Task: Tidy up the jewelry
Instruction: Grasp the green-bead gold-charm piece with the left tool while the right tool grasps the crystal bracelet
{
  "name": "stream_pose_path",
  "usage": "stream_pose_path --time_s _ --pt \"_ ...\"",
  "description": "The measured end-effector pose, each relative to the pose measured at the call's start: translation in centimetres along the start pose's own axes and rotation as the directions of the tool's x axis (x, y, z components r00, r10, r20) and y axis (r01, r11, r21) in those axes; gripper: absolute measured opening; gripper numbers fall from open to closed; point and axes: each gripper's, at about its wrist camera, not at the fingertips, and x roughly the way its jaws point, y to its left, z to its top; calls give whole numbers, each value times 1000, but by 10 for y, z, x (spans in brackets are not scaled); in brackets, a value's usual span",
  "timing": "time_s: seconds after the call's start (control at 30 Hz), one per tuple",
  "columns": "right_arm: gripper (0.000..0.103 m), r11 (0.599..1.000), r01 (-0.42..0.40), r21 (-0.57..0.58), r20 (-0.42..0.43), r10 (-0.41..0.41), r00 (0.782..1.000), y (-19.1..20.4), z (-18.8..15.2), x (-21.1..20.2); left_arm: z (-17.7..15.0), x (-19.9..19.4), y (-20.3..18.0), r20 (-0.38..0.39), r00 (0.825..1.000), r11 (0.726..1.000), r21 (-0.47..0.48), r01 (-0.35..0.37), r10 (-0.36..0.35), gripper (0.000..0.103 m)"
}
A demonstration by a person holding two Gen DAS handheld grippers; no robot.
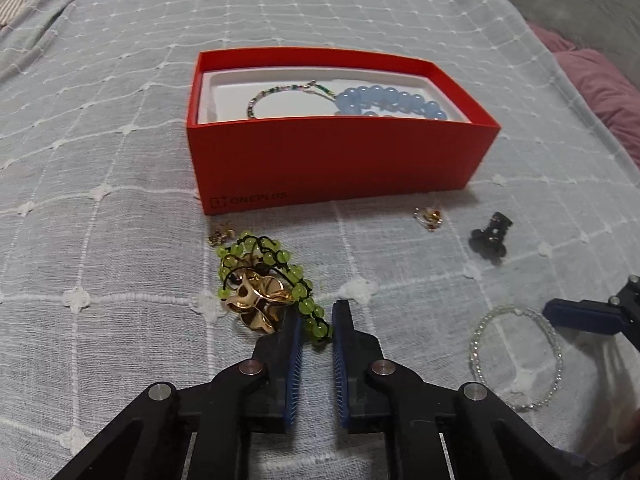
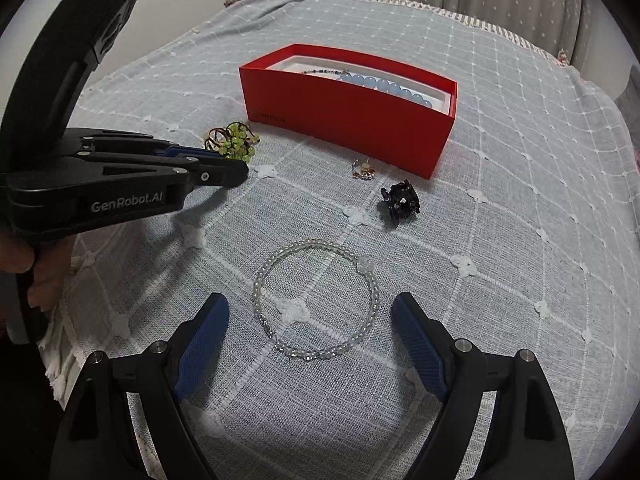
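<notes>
Left wrist view shows the left gripper (image 1: 316, 322) nearly closed on the near end of the green bead bracelet (image 1: 272, 276), which lies tangled with a gold piece (image 1: 256, 300) just in front of the red box (image 1: 340, 152); whether the pads truly pinch the beads I cannot tell, since only a narrow gap with a few beads at the tips shows. To do this step well, I would confirm the cord is caught, then lift slowly so the gold piece drops free or comes along cleanly. The right gripper (image 2: 310, 320) hangs wide open and empty over the clear bead bracelet (image 2: 316, 300), its fingers straddling the ring without touching. The box already holds a blue bead bracelet (image 1: 390, 100) and a thin chain (image 1: 288, 94). Its near wall stands tall, so the load must clear that rim. A black clip (image 2: 400, 200) and small earrings (image 2: 363, 170) lie between the two bracelets and the box; the blanket (image 2: 520, 240) elsewhere is open.
</notes>
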Motion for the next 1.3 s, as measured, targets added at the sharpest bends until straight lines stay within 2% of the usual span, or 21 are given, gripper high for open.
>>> stream_pose_path --time_s 0.07,0.23,0.57,0.6,0.63,0.83,0.97,1.1,1.3 --pt "82 1000 7 -1 1 -7 1000 0 0 0 0 -1 2 -3 1000 1000 -5 0 -1 10" --pt "61 1000 17 2 3 -17 1000 -4 2 -4 -1 -6 7 -6 1000 1000 -17 14 -14 9" --pt "49 1000 13 10 -3 -13 1000 -8 3 -10 -3 -31 9 28 999 999 -7 41 -40 8" --pt "43 1000 12 14 -1 -12 1000 -9 3 -12 -2 -34 10 35 998 999 -6 43 -43 8" --pt "33 1000 12 17 2 -12 1000 -9 3 -13 -2 -36 10 40 998 999 -5 45 -45 8" --pt "16 999 3 34 -16 -3 1000 -12 3 -14 1 -52 18 70 996 998 -22 56 -54 8" --pt "15 999 -2 41 -24 3 1000 -12 4 -13 3 -59 21 87 995 998 -33 61 -58 8" --pt "4 999 4 38 -30 -3 1000 -11 5 -13 5 -67 23 105 993 997 -38 66 -62 8" --pt "4 999 16 35 -17 -15 1000 -9 10 -17 9 -78 27 131 989 996 -54 78 -70 8"
